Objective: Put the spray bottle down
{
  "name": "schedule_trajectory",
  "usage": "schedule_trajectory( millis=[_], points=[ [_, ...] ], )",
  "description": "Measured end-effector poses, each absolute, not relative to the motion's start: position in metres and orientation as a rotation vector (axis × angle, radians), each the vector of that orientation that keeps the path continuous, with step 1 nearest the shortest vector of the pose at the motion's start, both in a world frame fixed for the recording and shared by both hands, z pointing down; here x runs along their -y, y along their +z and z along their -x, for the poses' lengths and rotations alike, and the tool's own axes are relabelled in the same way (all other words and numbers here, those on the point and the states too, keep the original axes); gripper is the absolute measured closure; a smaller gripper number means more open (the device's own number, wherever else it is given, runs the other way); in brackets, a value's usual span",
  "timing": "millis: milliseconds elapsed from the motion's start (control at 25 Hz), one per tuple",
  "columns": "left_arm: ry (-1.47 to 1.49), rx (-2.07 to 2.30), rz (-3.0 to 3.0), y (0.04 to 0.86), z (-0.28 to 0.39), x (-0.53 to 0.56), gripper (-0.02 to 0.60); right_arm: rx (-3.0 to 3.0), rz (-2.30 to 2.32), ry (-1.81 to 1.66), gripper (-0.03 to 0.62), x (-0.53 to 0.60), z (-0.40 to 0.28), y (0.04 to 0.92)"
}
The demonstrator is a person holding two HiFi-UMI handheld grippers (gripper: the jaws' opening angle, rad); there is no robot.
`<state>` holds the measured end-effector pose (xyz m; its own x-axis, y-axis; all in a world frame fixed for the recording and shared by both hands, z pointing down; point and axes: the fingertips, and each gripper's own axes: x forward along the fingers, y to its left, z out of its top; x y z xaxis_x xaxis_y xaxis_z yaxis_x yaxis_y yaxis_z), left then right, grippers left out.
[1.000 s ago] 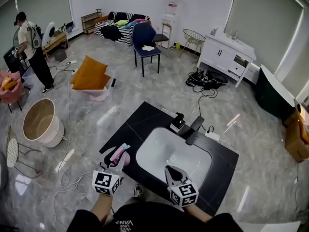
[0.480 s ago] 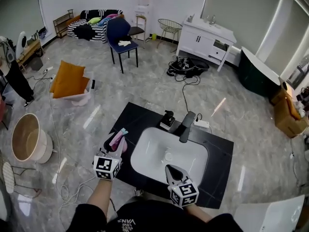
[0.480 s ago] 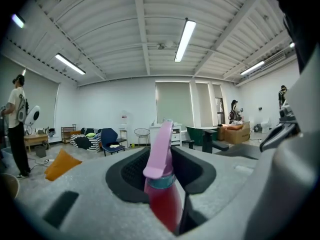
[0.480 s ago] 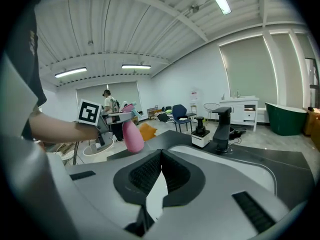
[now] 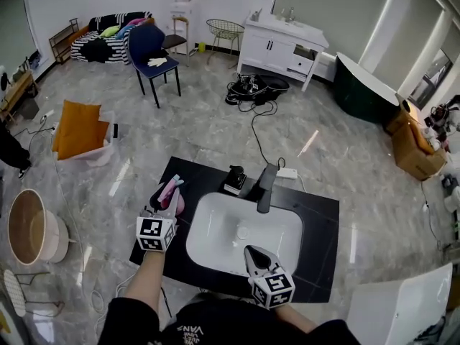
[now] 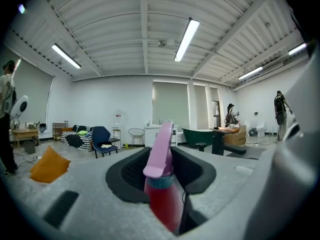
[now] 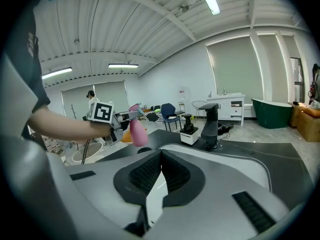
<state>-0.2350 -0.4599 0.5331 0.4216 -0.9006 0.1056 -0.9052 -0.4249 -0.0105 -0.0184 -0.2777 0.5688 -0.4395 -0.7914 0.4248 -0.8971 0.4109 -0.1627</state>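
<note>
My left gripper (image 5: 166, 201) is shut on a pink spray bottle (image 5: 171, 192), which it holds by the body with the nozzle pointing away. The bottle hangs over the left end of the black counter (image 5: 323, 221), beside the white sink basin (image 5: 215, 246). In the left gripper view the bottle (image 6: 162, 184) stands upright between the jaws. The right gripper view shows the bottle (image 7: 137, 130) at the left. My right gripper (image 5: 253, 254) hovers over the basin's near edge, its jaws (image 7: 160, 156) shut with nothing between them.
A black faucet (image 5: 264, 185) and a small black-and-white dispenser (image 5: 234, 180) stand at the counter's far edge. On the floor are a round tub (image 5: 32, 228), an orange cushion (image 5: 77, 129), a blue chair (image 5: 151, 52) and cables (image 5: 251, 88).
My left gripper has carried the spray bottle forward, from the counter's left edge to over its left end. The right gripper has stayed at the basin's near edge.
</note>
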Motion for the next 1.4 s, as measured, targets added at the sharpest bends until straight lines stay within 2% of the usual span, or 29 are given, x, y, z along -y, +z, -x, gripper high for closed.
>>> schedule_trajectory(
  millis=[560, 1200, 1280, 1400],
  points=[
    [0.161, 1.585, -2.61, 0.551, 0.219, 0.54, 0.442, 2.32, -1.57, 0.585, 0.594, 0.295, 0.015, 0.575],
    [0.191, 1.578, -2.581, 0.561, 0.211, 0.559, 0.436, 2.326, -1.562, 0.61, 0.594, 0.303, 0.014, 0.576],
    [0.194, 1.554, -2.58, 0.561, 0.21, 0.559, 0.405, 2.329, -1.563, 0.605, 0.594, 0.303, 0.013, 0.576],
    [0.206, 1.513, -2.573, 0.563, 0.209, 0.556, 0.325, 2.322, -1.556, 0.593, 0.594, 0.301, 0.01, 0.578]
  ],
)
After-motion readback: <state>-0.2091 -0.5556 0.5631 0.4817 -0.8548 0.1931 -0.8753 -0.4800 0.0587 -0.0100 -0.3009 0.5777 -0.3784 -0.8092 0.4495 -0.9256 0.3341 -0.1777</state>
